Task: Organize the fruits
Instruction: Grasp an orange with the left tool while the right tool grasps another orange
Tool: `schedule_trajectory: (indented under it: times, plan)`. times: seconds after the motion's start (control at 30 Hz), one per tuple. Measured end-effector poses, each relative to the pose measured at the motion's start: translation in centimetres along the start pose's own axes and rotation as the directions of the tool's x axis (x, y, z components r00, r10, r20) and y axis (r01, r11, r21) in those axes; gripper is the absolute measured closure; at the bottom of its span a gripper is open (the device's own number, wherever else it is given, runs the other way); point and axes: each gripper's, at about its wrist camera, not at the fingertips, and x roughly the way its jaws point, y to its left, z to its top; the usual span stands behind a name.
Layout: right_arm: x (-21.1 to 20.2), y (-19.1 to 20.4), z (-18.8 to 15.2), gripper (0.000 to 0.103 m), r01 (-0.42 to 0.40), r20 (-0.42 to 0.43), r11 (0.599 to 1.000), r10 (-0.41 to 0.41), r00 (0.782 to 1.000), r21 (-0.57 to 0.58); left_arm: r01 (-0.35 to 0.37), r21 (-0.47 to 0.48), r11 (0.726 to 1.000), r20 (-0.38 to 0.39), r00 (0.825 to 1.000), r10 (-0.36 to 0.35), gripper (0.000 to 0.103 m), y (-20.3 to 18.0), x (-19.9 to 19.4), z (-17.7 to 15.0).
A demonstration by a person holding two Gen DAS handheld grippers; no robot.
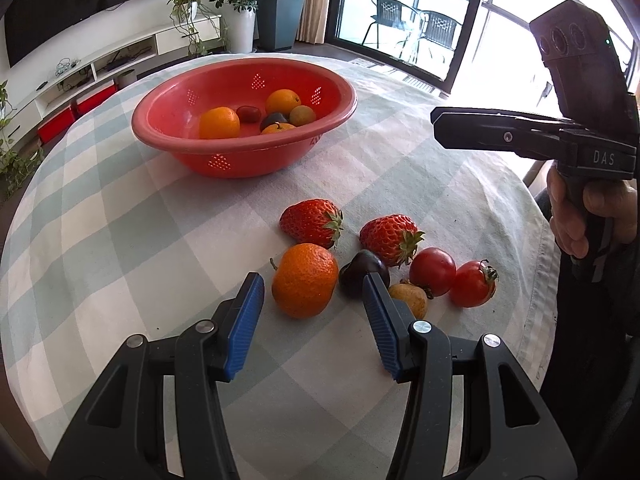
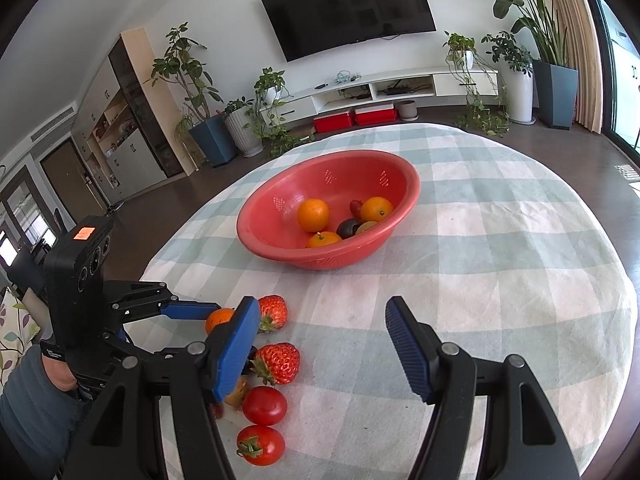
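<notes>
A red colander bowl [image 1: 176, 152] [image 2: 256, 240] sits on the checked tablecloth with oranges and several small fruits in it. Loose fruit lies in front: a mandarin [image 1: 305, 280] [image 2: 218, 318], two strawberries [image 1: 310, 222] [image 1: 390, 238], a dark plum [image 1: 362, 270], a small brownish fruit [image 1: 410, 298] and two tomatoes [image 1: 432, 270] [image 1: 474, 283]. My left gripper [image 1: 314, 284] [image 2: 188, 310] is open, its fingers on either side of the mandarin, close to the table. My right gripper [image 2: 318, 312] [image 1: 496, 136] is open and empty, above bare cloth right of the fruit.
The round table's edge [image 2: 616, 280] curves off on all sides. Around it are a TV console [image 2: 400, 84], potted plants [image 2: 212, 136], and balcony doors [image 1: 400, 4] with chairs outside.
</notes>
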Motion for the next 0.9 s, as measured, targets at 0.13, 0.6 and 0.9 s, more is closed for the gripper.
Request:
schedule_trajectory:
  times: [0.13,0.6,0.9]
  plan:
    - [0.0,0.1,0.0,0.034,-0.001,-0.001,1.000,0.001,1.000,-0.003,-0.008,0.028,1.000,-0.007,1.000,0.009,0.053,-0.2,0.0,-0.1]
    - [0.3,0.3,-0.1,0.034,-0.002,-0.015,1.000,0.002,1.000,-0.006,-0.027,0.084,0.996,-0.004,1.000,0.028,0.059,-0.6,0.9,0.5]
    - [0.7,0.2,-0.3,0.034,0.009,-0.030,1.000,-0.009,0.999,0.006,-0.012,0.063,0.998,0.002,1.000,0.012,0.071,-0.6,1.1,0.5]
